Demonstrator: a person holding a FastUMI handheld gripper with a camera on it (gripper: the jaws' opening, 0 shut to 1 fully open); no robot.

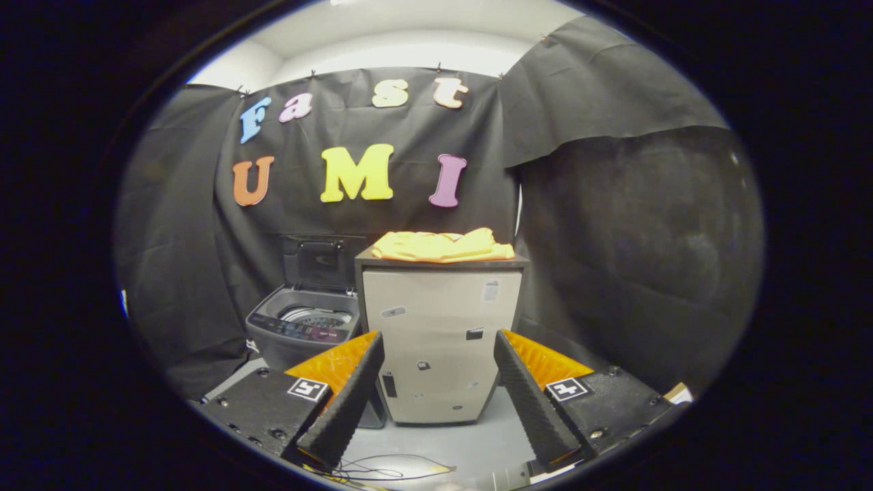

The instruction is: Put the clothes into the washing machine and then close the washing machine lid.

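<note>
The gripper (438, 354) hangs spread wide and empty, well short of the folded yellow clothes (442, 245) atop the pale cabinet (436, 341), so the pickup seems unstarted (the washing machine (305, 327) beside it stands lid-up) and calls for an approach upward.

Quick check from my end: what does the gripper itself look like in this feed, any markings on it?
The gripper has two wedge-shaped fingers with ribbed inner pads, set apart and open. Each is mounted on a black block studded with screws and bearing a square black-and-white tag. Thin cables trail below.
</note>
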